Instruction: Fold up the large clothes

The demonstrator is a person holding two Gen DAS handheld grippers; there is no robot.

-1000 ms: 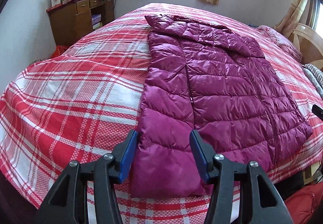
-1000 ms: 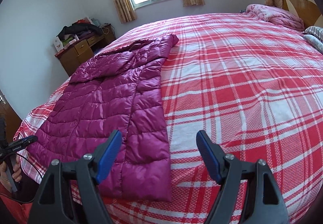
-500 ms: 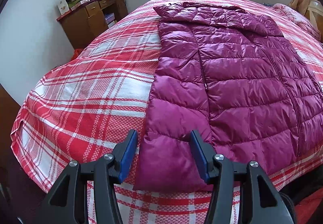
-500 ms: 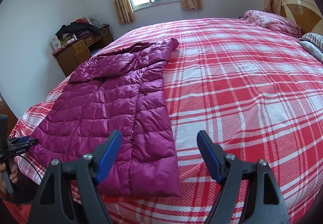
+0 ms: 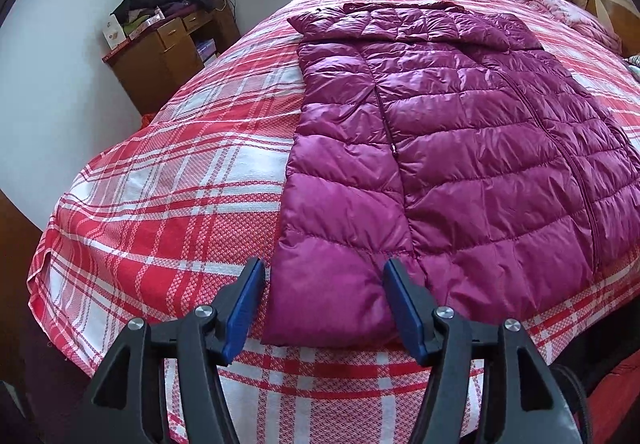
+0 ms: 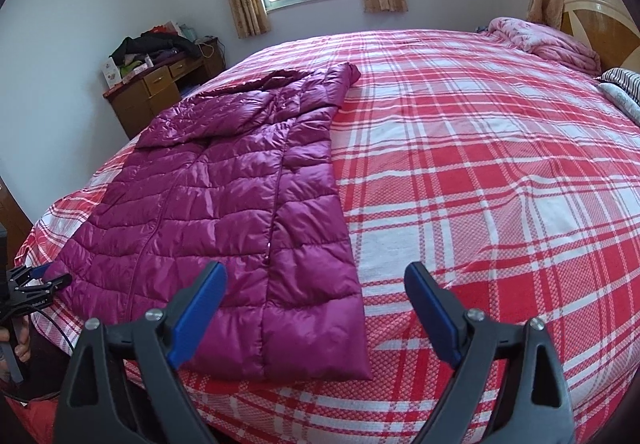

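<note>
A magenta quilted down jacket (image 5: 460, 147) lies flat, zipped, on the red plaid bed sheet (image 5: 168, 203), its hem toward me and its hood at the far end. My left gripper (image 5: 323, 284) hovers over the hem's left corner. Its jaws are opening, and the pads do not press the fabric between them. In the right wrist view the jacket (image 6: 224, 211) lies at the left. My right gripper (image 6: 316, 284) stands over the hem's right corner, jaws opening wide and clear of the fabric. The left gripper (image 6: 36, 284) shows at the far left, held by a hand.
A wooden desk (image 5: 160, 51) piled with clothes stands against the wall left of the bed. A pink quilt (image 6: 544, 43), a striped pillow (image 6: 624, 83) and the headboard (image 6: 592, 11) lie at the right. The bed's near edge runs just under both grippers.
Both grippers' jaws have spread wider. The left wrist view has tilted and rolled, so the jacket's hem corner now sits squarely between its fingers. The jacket itself has not moved.
</note>
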